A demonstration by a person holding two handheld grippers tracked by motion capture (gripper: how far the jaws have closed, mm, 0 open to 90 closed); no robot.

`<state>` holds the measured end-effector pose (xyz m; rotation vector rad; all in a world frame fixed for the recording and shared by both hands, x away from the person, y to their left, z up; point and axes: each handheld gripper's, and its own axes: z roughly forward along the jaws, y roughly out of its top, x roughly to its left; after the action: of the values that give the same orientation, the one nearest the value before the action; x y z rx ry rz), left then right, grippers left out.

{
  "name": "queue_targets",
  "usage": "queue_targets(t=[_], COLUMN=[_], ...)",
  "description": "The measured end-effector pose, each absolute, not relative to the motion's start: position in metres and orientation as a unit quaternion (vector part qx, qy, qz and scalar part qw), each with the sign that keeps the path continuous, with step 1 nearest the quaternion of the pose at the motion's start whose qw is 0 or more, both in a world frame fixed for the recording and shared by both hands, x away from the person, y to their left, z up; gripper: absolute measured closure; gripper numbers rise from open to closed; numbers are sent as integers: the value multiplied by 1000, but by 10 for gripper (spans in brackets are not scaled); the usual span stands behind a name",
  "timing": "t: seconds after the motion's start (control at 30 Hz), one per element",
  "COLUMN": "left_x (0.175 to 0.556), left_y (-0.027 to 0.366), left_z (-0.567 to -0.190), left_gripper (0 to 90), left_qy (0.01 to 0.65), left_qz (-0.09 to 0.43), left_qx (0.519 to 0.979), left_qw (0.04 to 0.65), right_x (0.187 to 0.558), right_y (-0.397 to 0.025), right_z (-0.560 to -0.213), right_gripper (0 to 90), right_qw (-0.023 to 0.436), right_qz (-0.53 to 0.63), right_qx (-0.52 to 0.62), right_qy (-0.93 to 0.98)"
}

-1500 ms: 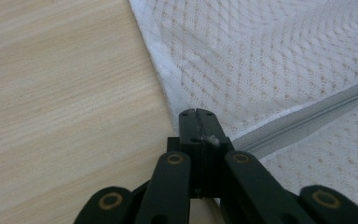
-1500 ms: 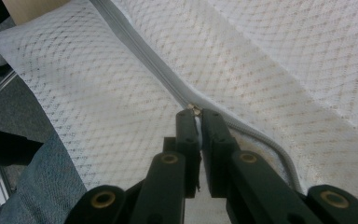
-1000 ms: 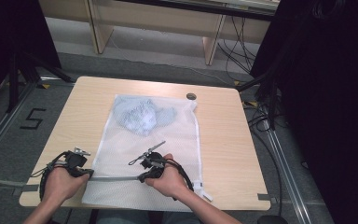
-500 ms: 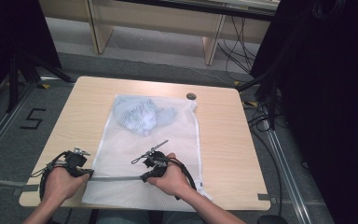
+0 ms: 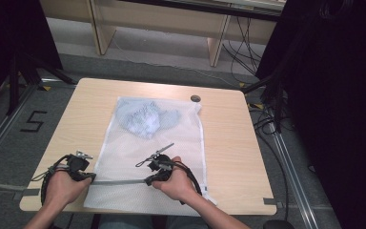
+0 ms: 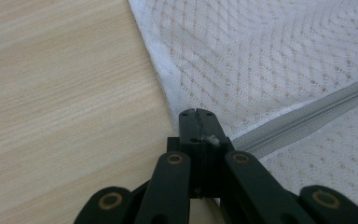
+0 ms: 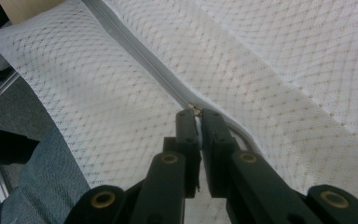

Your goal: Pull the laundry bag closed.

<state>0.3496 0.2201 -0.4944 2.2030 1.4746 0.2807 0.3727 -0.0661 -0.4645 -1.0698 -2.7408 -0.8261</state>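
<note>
Both grippers (image 5: 89, 177) (image 5: 148, 180) pinch the mesh bag's (image 5: 181, 138) zipper (image 5: 119, 182) (jaws closed)

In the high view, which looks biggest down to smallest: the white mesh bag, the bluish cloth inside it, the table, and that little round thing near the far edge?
1. Table
2. White mesh bag
3. Bluish cloth
4. Little round thing
</note>
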Motion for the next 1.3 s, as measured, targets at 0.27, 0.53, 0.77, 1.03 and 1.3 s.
queue_targets(t=[0.27,0.53,0.77,1.03,1.3], left_x=[350,350,349,350,350], left_y=[221,220,221,221,221], left_z=[-493,-495,-494,-493,-494], left_gripper=[897,897,897,897,897], left_qy=[534,535,535,534,539], left_qz=[99,103,102,96,98], left_qx=[808,805,806,809,804], left_qw=[227,235,232,226,231], right_x=[372,372,372,373,372], right_y=[-69,-72,-76,-80,-84], right_z=[-465,-463,-463,-463,-463], right_gripper=[870,870,869,869,869], right_qw=[41,36,37,37,38], right_qz=[-271,-269,-270,-269,-271], right_qx=[-350,-351,-355,-359,-357], right_qy=[-896,-896,-894,-893,-893])
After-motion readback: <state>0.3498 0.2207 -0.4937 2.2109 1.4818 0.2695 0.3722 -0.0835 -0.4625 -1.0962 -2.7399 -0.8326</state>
